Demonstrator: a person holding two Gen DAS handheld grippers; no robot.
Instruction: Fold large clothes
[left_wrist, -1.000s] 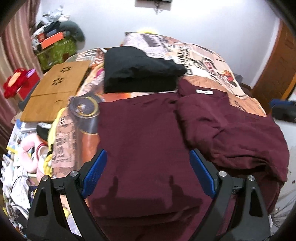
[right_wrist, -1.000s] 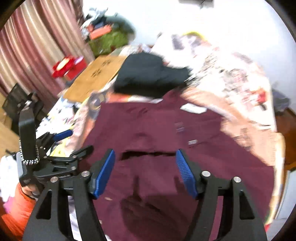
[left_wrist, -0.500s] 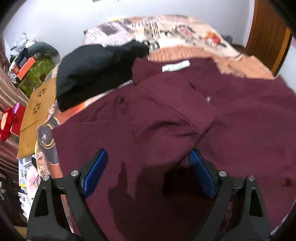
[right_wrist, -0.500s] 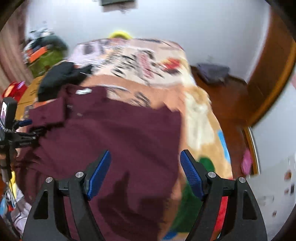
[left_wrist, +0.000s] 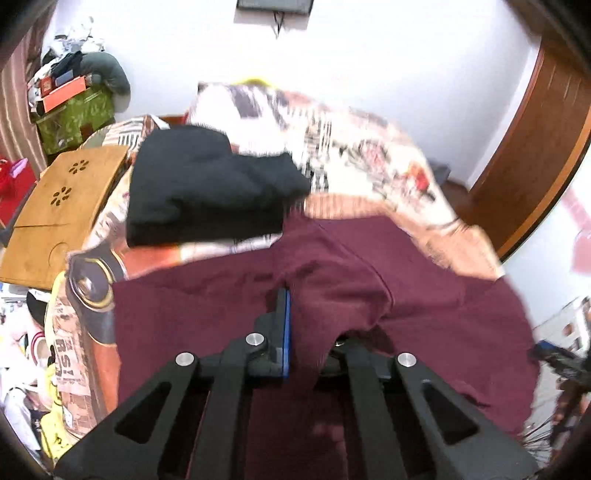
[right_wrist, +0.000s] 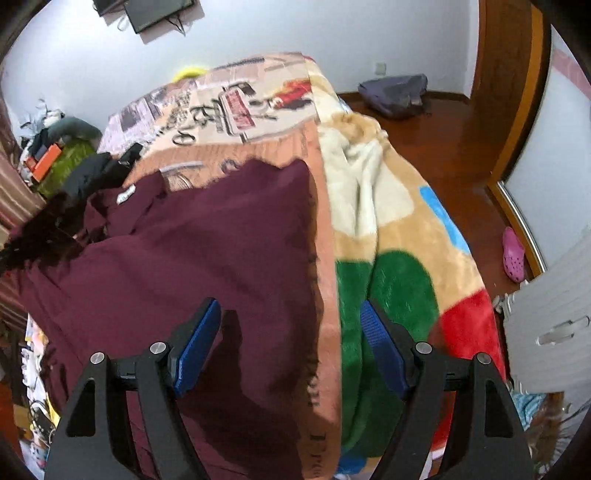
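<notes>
A large maroon garment (left_wrist: 424, 306) lies spread on the patterned bed cover (left_wrist: 351, 147), its collar with a white label (right_wrist: 125, 194) at the far side. My left gripper (left_wrist: 291, 325) is shut on a raised fold near the garment's middle. The cloth drapes over one finger, and only the other blue pad (left_wrist: 285, 332) shows. In the right wrist view the maroon garment (right_wrist: 203, 258) fills the left half. My right gripper (right_wrist: 290, 314) hangs open over the garment's right edge, where it meets the colourful fleece blanket (right_wrist: 391, 288), with nothing between its fingers.
A folded black pile (left_wrist: 207, 192) sits on the bed beyond the garment. A wooden lap table (left_wrist: 62, 199) and a green box (left_wrist: 74, 110) stand to the left. To the right are a wooden floor with a grey bag (right_wrist: 395, 94), a pink slipper (right_wrist: 513, 254) and white drawers (right_wrist: 554, 314).
My left gripper was open over the garment and has shut on a fold of it. My right gripper has swung from the garment's middle to its right edge and rolled.
</notes>
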